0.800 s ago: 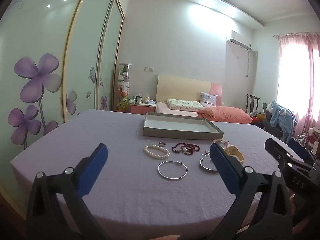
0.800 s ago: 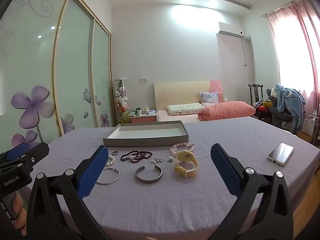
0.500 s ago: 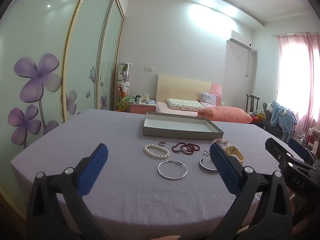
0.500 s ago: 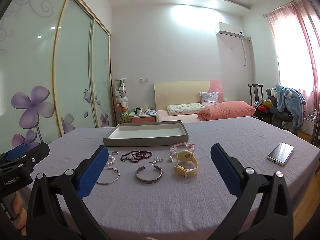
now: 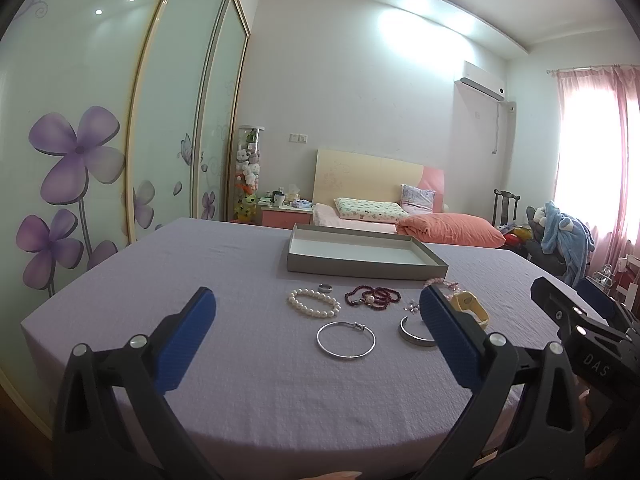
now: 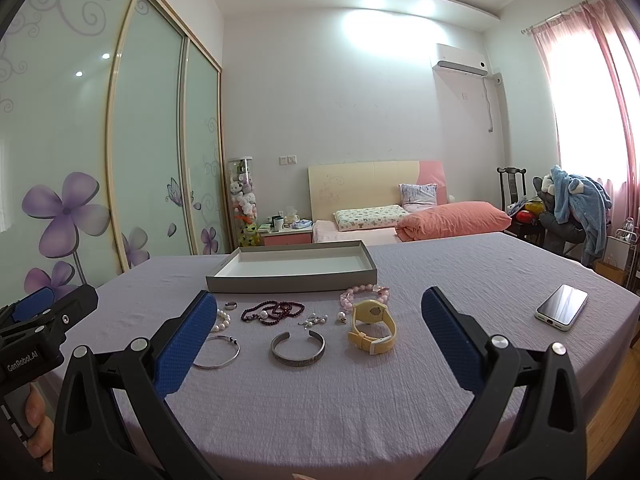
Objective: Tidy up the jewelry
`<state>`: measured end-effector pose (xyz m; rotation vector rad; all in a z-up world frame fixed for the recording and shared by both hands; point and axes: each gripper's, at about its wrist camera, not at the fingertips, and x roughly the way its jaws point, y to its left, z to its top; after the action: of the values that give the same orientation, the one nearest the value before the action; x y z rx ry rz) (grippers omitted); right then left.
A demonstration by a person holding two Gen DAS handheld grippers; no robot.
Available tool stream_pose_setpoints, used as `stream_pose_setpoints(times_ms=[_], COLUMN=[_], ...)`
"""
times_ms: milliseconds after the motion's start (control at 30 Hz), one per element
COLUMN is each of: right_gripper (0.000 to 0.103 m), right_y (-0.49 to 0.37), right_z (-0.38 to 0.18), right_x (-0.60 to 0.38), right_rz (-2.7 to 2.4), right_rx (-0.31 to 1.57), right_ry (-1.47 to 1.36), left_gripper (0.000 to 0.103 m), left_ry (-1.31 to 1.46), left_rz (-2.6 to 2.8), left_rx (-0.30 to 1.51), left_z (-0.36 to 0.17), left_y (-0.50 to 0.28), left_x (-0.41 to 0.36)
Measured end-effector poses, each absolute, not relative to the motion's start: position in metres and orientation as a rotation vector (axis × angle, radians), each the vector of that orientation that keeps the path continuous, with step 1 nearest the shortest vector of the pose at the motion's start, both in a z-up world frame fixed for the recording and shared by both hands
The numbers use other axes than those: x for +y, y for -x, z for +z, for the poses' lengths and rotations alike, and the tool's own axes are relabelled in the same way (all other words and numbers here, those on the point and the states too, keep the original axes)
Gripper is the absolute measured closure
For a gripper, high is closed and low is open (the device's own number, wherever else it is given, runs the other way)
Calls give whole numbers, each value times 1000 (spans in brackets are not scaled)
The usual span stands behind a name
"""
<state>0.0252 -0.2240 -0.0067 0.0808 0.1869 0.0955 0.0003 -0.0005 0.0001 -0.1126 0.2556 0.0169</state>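
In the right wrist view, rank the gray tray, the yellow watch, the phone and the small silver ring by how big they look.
Largest to smallest:
1. gray tray
2. yellow watch and phone: these look about alike, and both lie at a similar depth, so I won't rank them.
3. small silver ring, clearly the smallest.

The left gripper (image 5: 318,328) is held almost level, tipped slightly downward, its 2 blue-padded fingers (image 5: 185,338) spread wide with nothing between the pads. The right gripper (image 6: 318,328) sits in the same attitude, also nearly level and tipped a little down, its 2 blue pads (image 6: 448,338) equally far apart and gripping nothing. The 2 grippers are side by side: each wrist view catches the other's black body at its edge. A hand (image 6: 38,428) shows at the lower left of the right wrist view, fingers wrapped around the left gripper's handle.
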Motion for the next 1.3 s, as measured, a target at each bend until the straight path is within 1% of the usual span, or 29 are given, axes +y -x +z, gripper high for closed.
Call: stream_pose_setpoints(times_ms=[1300], right_gripper=[2], right_y=[-26], right_z=[-7], right_x=[-223], right_rz=[96], right_rx=[193], right_ry=[-82], left_gripper=[4], left_ry=[114], left_rz=[16], left_rx=[258], left_z=[1], left_y=[-2], left_x=[1])
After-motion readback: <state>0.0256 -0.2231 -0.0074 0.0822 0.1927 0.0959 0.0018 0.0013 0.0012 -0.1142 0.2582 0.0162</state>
